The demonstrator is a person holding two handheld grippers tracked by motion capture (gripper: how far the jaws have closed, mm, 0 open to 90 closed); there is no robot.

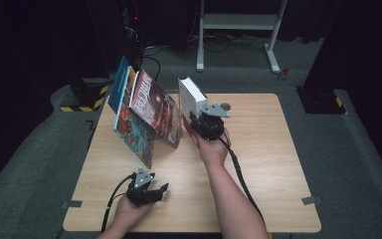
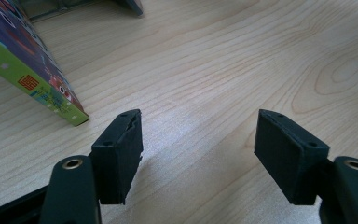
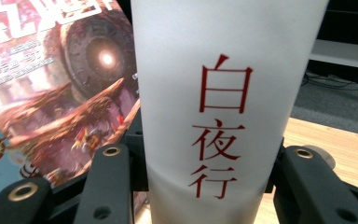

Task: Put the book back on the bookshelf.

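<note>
Two grippers. Right gripper (image 1: pixel 206 121): jaws clamped on white book (image 3: pixel 223 93), held upright by its spine just beside the leaning books (image 1: pixel 146 107). Left gripper (image 1: pixel 146 188): jaws apart, idle over the surface (image 1: pixel 268 149). Advice: keep spine vertical, set beside the row gently.

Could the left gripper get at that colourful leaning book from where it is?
Probably yes: the left gripper is open and holds nothing, and bare table lies between it and the leaning book.
</note>
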